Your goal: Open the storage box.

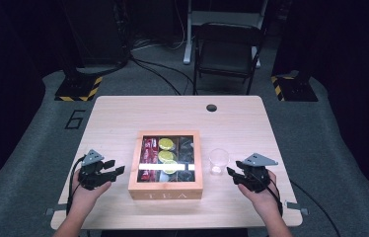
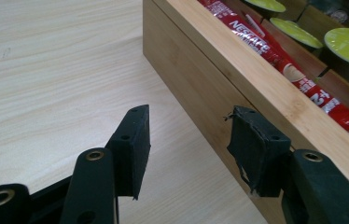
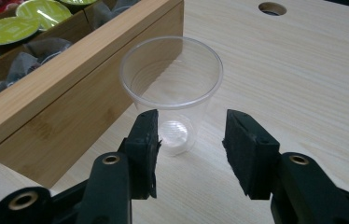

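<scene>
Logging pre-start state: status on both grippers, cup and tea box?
Left gripper open beside tea box. Right gripper open, facing empty plastic cup. Nothing between.

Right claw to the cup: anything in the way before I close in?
Nothing visible. The right claw is open and faces the cup over bare table. The tea box stands beside the cup, off the line of approach. Whether box and cup touch, I cannot tell.

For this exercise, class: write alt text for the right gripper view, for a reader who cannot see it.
An empty clear plastic cup stands upright on a pale wooden table, just beyond the open black right gripper. Left of the cup is a wooden tea box holding green-lidded pods. A round hole pierces the table's far edge.
</scene>
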The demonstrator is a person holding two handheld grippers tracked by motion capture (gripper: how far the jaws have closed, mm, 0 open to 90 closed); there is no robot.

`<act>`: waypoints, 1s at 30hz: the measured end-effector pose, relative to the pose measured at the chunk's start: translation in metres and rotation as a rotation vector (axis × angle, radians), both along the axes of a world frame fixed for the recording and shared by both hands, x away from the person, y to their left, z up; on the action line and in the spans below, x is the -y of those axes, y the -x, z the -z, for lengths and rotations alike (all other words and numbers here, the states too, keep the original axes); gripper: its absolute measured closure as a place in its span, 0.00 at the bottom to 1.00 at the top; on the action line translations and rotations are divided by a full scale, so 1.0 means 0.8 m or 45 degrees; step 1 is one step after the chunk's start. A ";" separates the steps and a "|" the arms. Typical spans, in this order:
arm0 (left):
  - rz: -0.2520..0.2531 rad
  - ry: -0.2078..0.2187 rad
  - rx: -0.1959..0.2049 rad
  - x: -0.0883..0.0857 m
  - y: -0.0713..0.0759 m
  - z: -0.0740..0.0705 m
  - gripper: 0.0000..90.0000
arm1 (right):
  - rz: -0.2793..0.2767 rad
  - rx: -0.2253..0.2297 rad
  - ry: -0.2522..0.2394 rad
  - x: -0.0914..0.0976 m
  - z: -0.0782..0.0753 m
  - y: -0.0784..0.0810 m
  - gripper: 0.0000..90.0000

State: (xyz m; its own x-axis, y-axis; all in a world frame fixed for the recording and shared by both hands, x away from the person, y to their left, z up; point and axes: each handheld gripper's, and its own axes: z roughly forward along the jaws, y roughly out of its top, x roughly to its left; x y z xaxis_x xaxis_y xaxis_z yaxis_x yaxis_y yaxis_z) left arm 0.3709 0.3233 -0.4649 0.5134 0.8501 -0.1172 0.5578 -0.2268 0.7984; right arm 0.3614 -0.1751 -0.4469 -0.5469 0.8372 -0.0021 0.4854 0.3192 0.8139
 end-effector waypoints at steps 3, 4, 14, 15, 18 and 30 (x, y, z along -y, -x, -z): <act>0.010 -0.001 0.004 0.001 0.002 -0.006 0.53 | -0.012 0.000 0.000 -0.001 -0.005 0.001 0.61; 0.007 0.000 0.008 0.002 0.003 -0.008 0.53 | -0.022 0.005 -0.007 -0.003 -0.009 0.001 0.61; 0.049 0.020 0.016 0.010 0.007 -0.032 0.55 | -0.099 0.004 0.002 -0.025 -0.017 0.012 0.62; 0.049 0.014 0.021 0.011 0.009 -0.034 0.55 | -0.112 -0.001 0.001 -0.028 -0.017 0.014 0.63; 0.055 0.016 0.040 0.011 0.019 -0.035 0.56 | -0.163 -0.006 0.014 -0.038 -0.019 0.022 0.63; 0.099 -0.001 0.033 0.010 0.041 -0.033 0.56 | -0.277 -0.011 0.021 -0.060 -0.020 0.042 0.65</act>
State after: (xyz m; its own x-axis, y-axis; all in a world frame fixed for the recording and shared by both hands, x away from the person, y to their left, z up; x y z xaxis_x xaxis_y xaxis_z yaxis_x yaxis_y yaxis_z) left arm 0.3383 0.3151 -0.4382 0.5808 0.8076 -0.1024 0.5179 -0.2695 0.8119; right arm 0.3279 -0.1270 -0.4307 -0.7146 0.6995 -0.0091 0.4110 0.4302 0.8037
